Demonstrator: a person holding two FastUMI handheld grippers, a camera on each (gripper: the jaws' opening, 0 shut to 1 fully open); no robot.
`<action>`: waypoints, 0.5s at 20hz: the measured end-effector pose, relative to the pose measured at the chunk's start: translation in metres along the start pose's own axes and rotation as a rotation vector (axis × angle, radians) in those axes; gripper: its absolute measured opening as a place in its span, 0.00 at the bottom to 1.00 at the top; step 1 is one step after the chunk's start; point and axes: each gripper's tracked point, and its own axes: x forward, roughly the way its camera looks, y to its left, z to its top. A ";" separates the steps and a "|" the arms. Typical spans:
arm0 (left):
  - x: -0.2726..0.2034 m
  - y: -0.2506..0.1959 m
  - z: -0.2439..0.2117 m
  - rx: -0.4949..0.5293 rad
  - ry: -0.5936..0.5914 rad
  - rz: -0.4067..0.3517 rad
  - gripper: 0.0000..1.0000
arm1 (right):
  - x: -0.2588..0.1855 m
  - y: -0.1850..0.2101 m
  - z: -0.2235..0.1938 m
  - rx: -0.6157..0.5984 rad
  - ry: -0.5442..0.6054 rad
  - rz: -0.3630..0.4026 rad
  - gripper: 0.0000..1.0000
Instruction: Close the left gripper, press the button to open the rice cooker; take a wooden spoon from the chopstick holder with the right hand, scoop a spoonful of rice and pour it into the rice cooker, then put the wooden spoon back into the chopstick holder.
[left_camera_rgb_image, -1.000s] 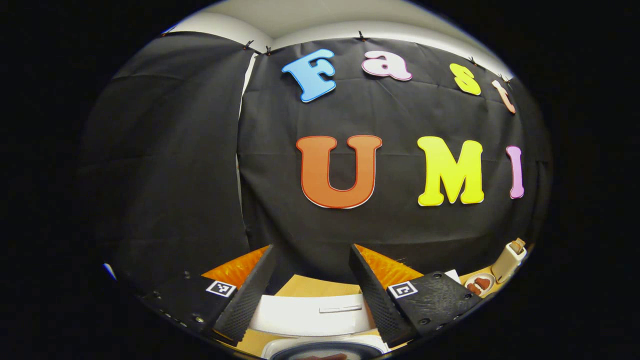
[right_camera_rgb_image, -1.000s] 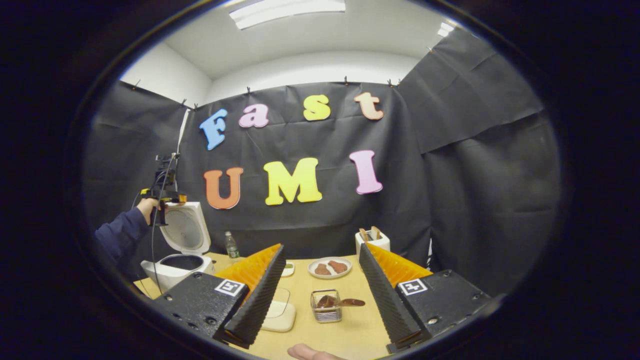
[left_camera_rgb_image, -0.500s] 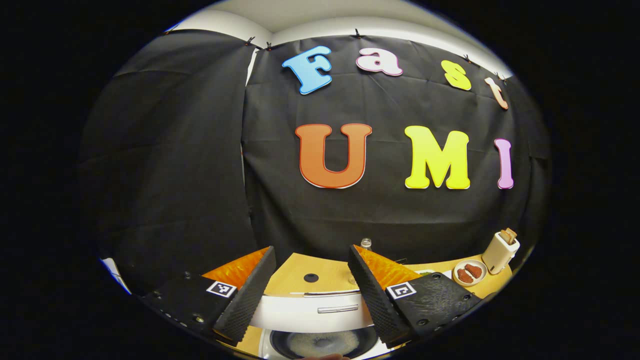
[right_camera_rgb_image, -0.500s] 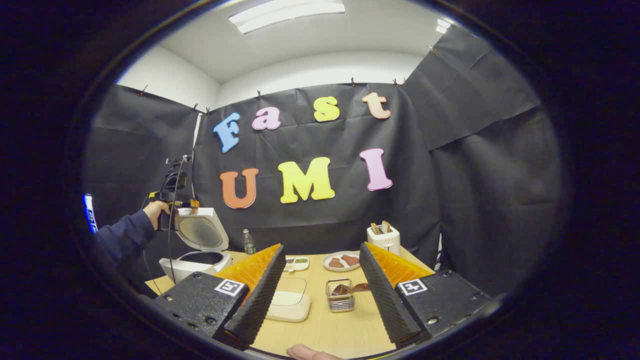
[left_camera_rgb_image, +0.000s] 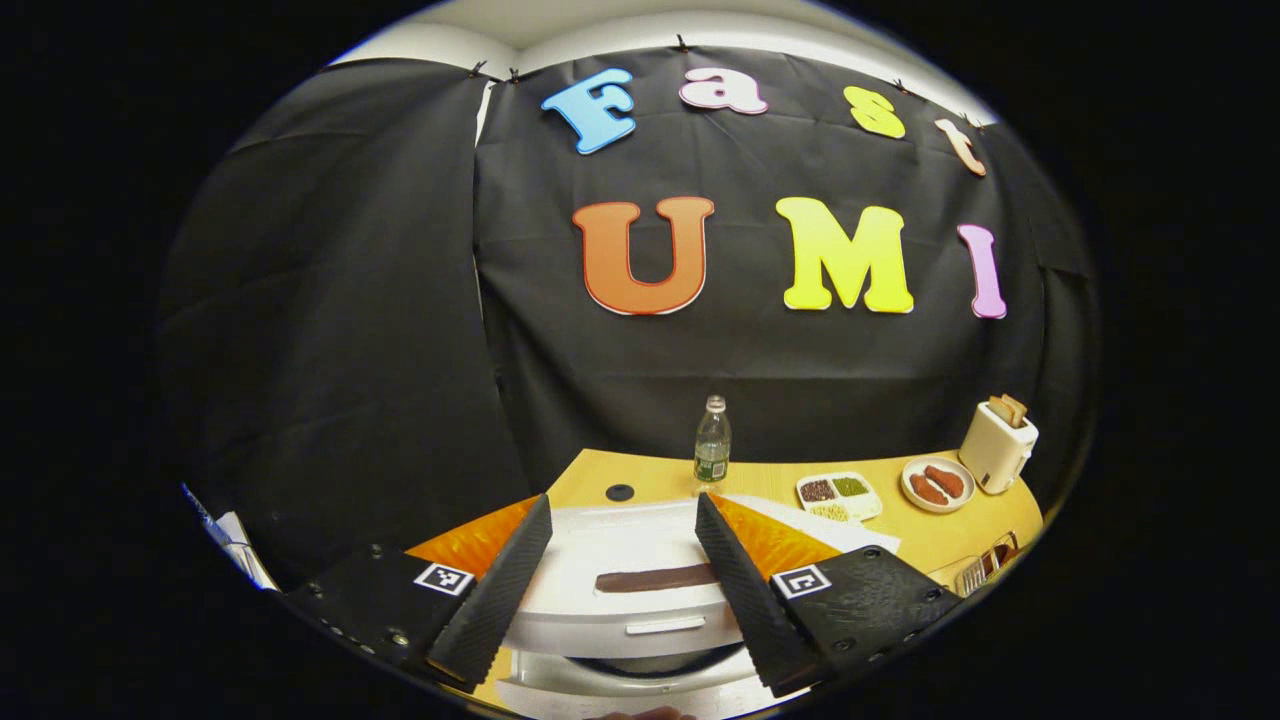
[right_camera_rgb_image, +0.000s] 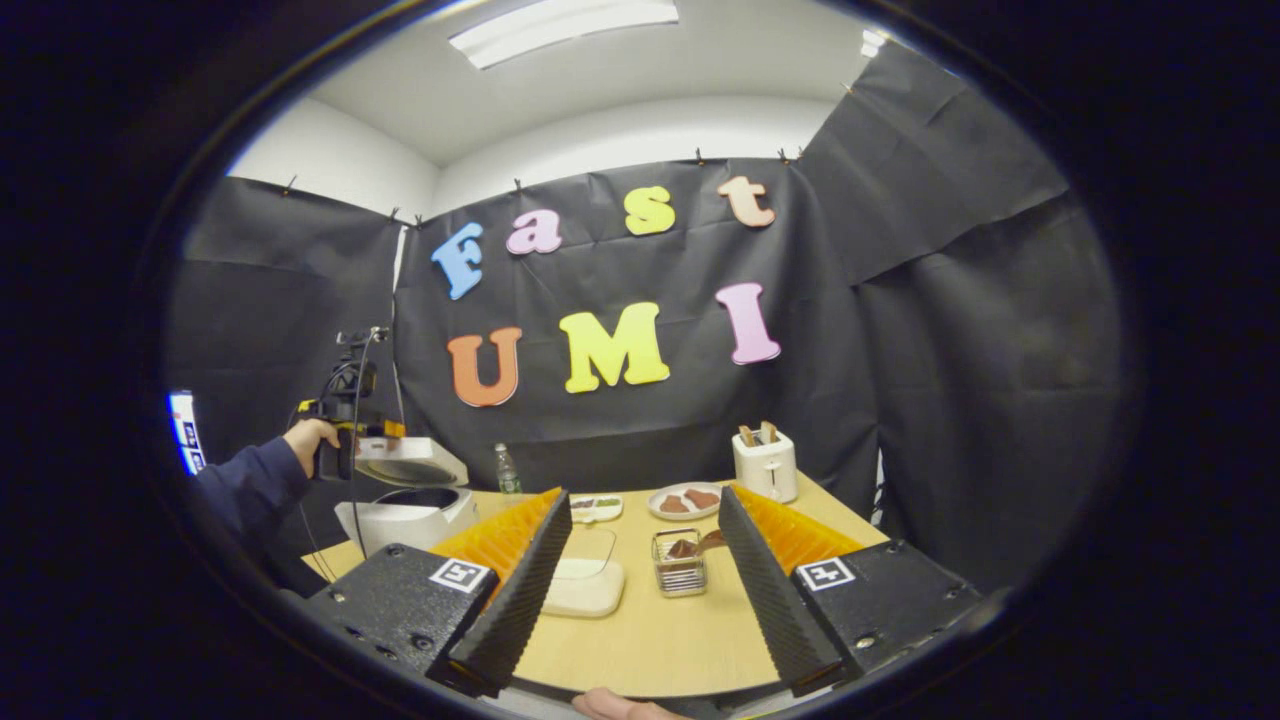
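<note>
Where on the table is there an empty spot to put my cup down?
The biggest bare patch is the near table, in front of the white box and the wire holder, between the right tongs' fingers. It is crowded at the back, where the snack tray, plate and toaster stand, and on the left by the cooker.

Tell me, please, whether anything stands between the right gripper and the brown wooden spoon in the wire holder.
Nothing visible does: the brown wooden spoon sits in the wire holder straight ahead of the open right gripper, and the white lidded box lies left of that line.
</note>
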 end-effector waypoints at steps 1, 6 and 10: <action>-0.001 -0.001 -0.008 0.001 0.015 -0.003 0.93 | -0.005 0.000 0.001 -0.011 -0.006 -0.007 0.94; -0.006 -0.004 -0.045 -0.054 0.104 -0.023 0.90 | -0.028 0.012 0.011 -0.070 -0.036 -0.015 0.95; -0.013 -0.005 -0.066 -0.057 0.119 -0.030 0.92 | -0.040 0.016 0.015 -0.097 -0.025 -0.027 0.96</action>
